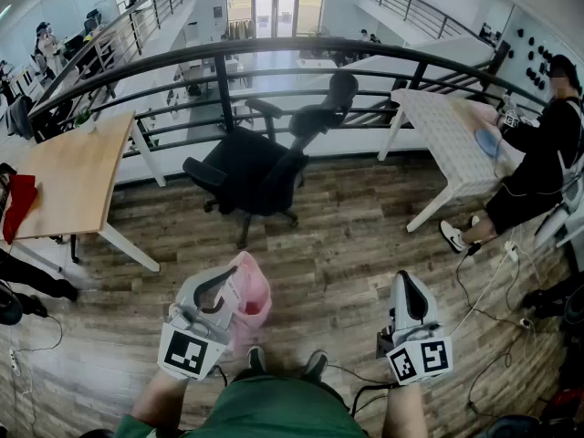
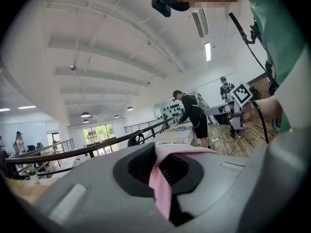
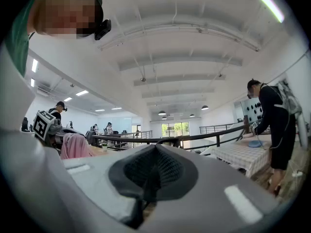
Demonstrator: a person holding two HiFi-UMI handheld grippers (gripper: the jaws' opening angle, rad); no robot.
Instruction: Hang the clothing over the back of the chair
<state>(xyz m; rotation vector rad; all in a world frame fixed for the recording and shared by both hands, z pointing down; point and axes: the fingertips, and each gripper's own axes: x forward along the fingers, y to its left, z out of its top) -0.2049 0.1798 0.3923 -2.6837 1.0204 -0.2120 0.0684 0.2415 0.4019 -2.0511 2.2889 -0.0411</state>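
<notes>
My left gripper is shut on a pink garment, which hangs bunched from its jaws just above the floor near my feet. In the left gripper view the pink cloth is pinched between the black pads. My right gripper is held level at the lower right, its jaws pressed together with nothing between them; in the right gripper view its pads meet. The black office chair stands ahead of me by the railing, its back toward the right, well beyond both grippers.
A curved black railing runs behind the chair. A wooden desk stands at the left, a white table at the right with a person in black beside it. Cables lie on the floor at the right.
</notes>
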